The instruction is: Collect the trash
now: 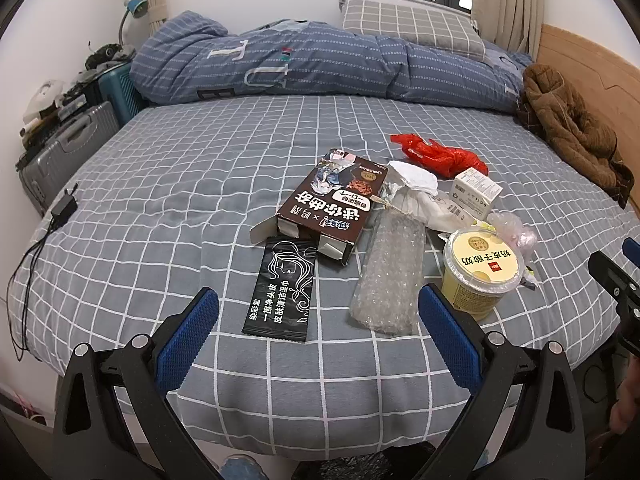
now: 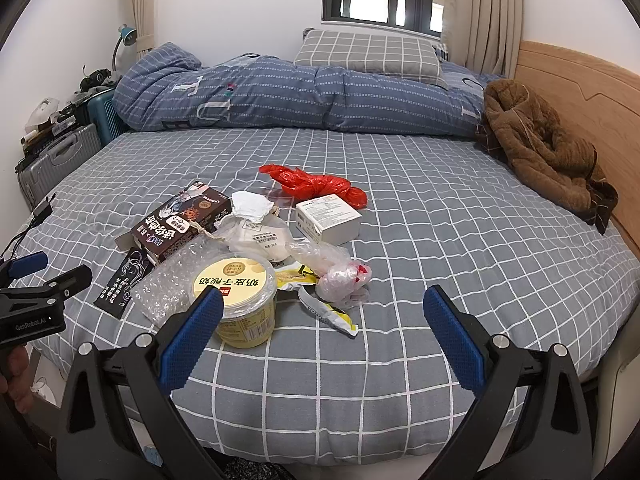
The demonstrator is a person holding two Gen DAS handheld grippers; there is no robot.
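Both grippers, left and right, hang spread and empty. The yogurt cup stands nearest, just left of the right one.

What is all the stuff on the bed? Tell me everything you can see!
yogurt cup: one, yellow, near edge of bed
bubble wrap: one, clear, left of cup
cookie box: one, brown, open, middle
wipe packet: one, black, in front of box
red bag: one, crumpled, behind the pile
white box: one, beside red bag
white pouch: one, crumpled, mid-pile
clear plastic: one, right of cup
yellow wrapper: one, torn, near edge
quilt: one, blue, far side
pillow: one, grey check
brown coat: one, by headboard
charger: one, black, left edge
left gripper: open
right gripper: open
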